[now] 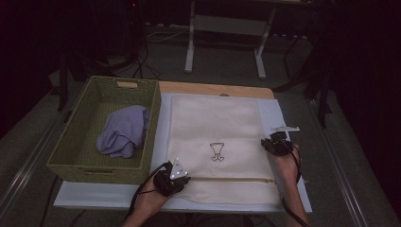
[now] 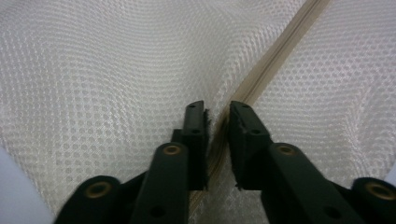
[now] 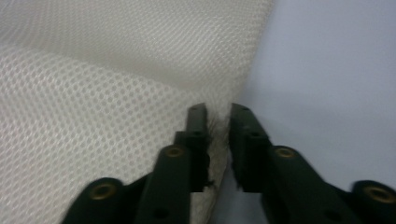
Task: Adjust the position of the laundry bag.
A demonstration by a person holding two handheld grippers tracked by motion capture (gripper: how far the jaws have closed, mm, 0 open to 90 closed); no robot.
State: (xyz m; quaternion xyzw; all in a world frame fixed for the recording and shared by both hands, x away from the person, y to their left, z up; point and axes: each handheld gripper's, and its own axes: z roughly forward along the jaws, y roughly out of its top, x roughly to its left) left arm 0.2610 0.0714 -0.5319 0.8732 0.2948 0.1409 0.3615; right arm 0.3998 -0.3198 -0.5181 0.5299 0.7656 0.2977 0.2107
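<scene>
The left gripper (image 2: pixel 217 116) pinches the mesh laundry bag (image 1: pixel 215 127) at its zipper (image 2: pixel 266 70); the right gripper (image 3: pixel 218 119) is clamped on the bag's side edge, which runs away ahead of it. Flat on the table (image 1: pixel 283 118), the mesh looks light and floppy (likely to sag), so seams give the firmest hold.

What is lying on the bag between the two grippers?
In the high view, between the left gripper and the right gripper, lies the mesh bag's cloth, with a small printed drawing and its zipper.
</scene>
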